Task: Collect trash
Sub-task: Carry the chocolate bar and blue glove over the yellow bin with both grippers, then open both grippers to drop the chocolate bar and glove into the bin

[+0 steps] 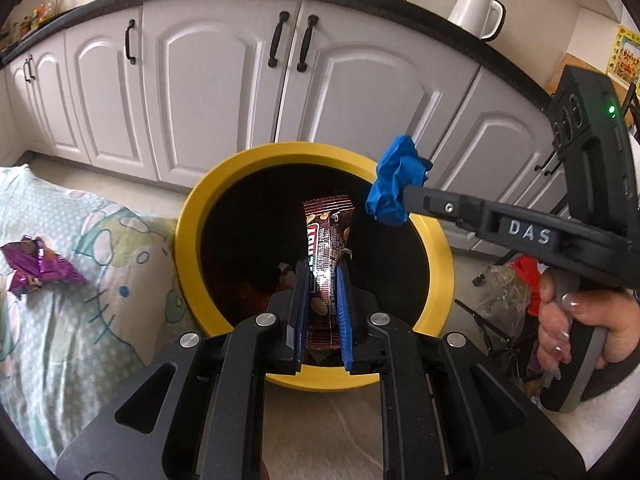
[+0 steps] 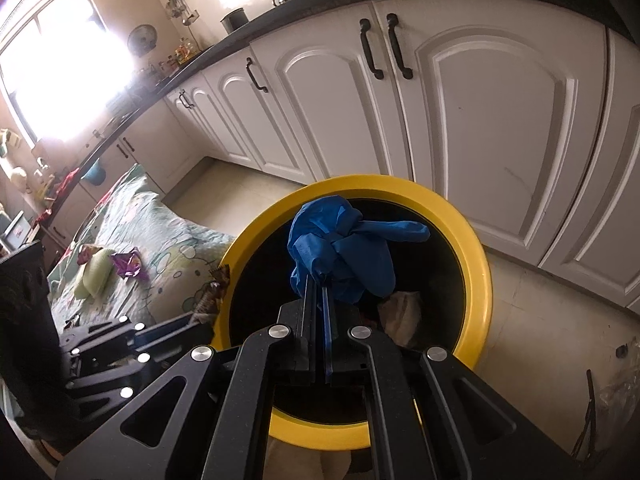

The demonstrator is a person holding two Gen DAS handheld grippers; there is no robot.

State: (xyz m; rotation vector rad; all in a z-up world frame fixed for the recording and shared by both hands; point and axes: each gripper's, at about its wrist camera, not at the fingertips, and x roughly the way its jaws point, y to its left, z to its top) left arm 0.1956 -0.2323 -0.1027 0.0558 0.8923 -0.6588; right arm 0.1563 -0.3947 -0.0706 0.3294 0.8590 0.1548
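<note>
bin [image 1: 188, 216] before the cabinets [image 1: 216, 92] — bedding [image 1: 80, 280] at its left, wrapper [image 1: 36, 268] on it.

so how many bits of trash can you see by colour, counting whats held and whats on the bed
brown: 1, snack wrapper in the left gripper
blue: 1, crumpled glove in the right gripper
purple: 1, foil wrapper on the bedsheet
total: 3
The bin contents are too dark to count.

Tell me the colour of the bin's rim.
Yellow rim, dark inside; the right wrist view shows it best.
</note>
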